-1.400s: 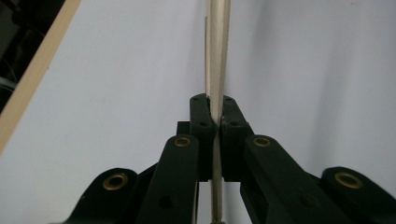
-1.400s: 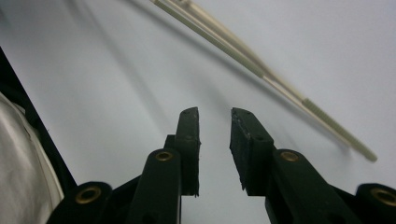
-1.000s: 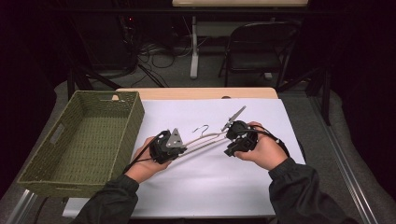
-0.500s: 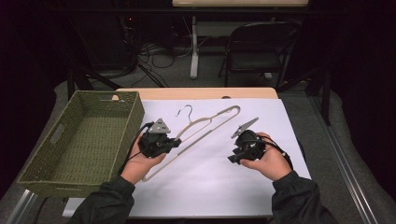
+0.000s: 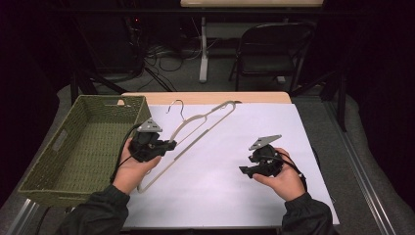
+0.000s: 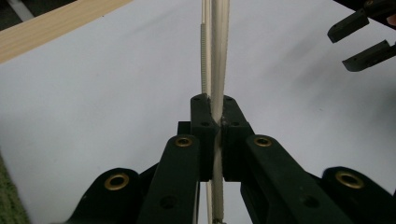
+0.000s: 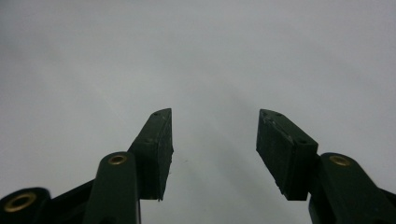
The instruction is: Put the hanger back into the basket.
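Note:
My left gripper (image 5: 171, 144) is shut on a white plastic hanger (image 5: 195, 142), gripping its sloping arm near the lower end. The hanger is held tilted over the white sheet, with its wire hook (image 5: 176, 105) at the far side. In the left gripper view the jaws (image 6: 218, 122) pinch the hanger (image 6: 218, 56), which runs straight ahead. My right gripper (image 5: 244, 171) is low over the sheet at the right, apart from the hanger. Its jaws (image 7: 214, 140) have just been opening and hold nothing. It also appears in the left gripper view (image 6: 359, 44).
A green woven basket (image 5: 105, 99) stands at the table's left, close to my left hand. A white sheet (image 5: 235, 200) covers the wooden table (image 5: 205, 97). Beyond the table are a folding chair (image 5: 269, 54) and floor cables.
The right gripper let go of the hanger, opened and drew back right and down. The left gripper carried the hanger up and to the left, toward the basket.

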